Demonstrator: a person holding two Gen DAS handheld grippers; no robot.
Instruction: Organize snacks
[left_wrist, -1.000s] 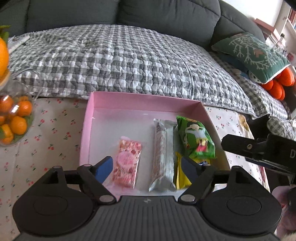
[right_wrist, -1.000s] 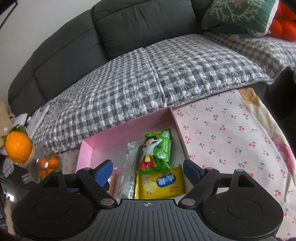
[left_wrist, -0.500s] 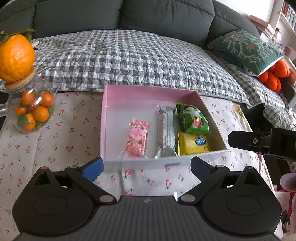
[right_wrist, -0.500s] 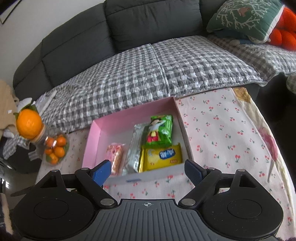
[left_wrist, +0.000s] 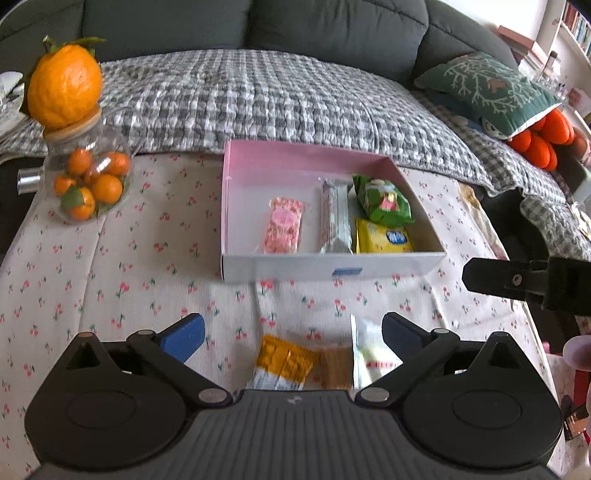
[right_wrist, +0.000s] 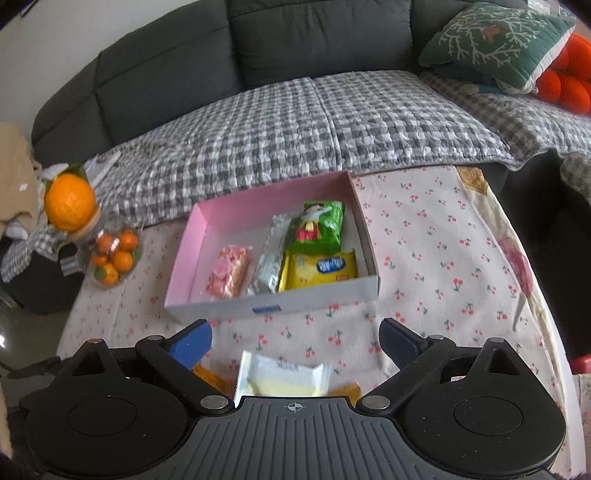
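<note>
Four snacks lay packed in the pink box (left_wrist: 295, 157) at the table's far side, while an orange packet (left_wrist: 284, 363) and a white packet (right_wrist: 282, 376) waited near. The left gripper (left_wrist: 291, 334) and right gripper (right_wrist: 295, 338) hovered wide, empty.

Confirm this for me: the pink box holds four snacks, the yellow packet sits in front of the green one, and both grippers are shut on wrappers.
One thing is wrong: neither gripper is shut on anything. In each wrist view, the left gripper and right gripper have jaws spread wide above loose wrappers on the cloth. The pink box does hold four snacks, the yellow packet nearer than the green one.
</note>
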